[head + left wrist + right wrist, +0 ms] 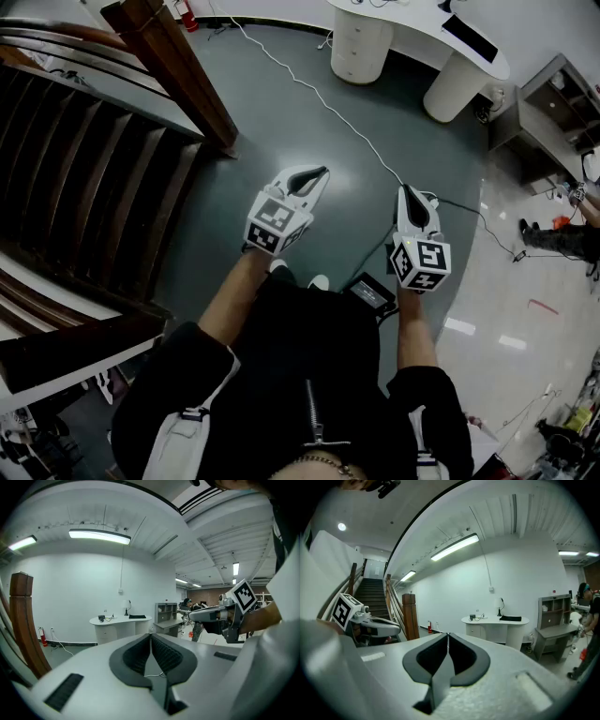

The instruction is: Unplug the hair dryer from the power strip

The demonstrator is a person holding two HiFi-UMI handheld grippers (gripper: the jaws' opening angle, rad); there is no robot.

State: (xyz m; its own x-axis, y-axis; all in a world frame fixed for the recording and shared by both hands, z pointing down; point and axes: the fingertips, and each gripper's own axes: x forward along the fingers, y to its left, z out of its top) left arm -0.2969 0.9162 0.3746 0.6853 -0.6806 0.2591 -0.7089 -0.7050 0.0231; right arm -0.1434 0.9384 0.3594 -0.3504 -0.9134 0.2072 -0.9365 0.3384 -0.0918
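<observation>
Fingers [166, 654] on your left gripper [322, 172] were pressed together on nothing, and your right gripper [406, 191] was closed and empty too. You held both out about level, probably just a carry pose since nothing was in reach. No hair dryer or power strip showed anywhere, only a white cable [319, 98] snaking over the floor. The desk [412, 26] drawers were closed, and the shelf unit [548, 112] was too small to read what it held.

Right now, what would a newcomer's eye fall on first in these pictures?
The left hand-held gripper and right hand-held gripper, both shut and empty, hang centrally over the grey floor. A wooden staircase fills the left; a white cable crosses the floor past the white desk at top.
</observation>
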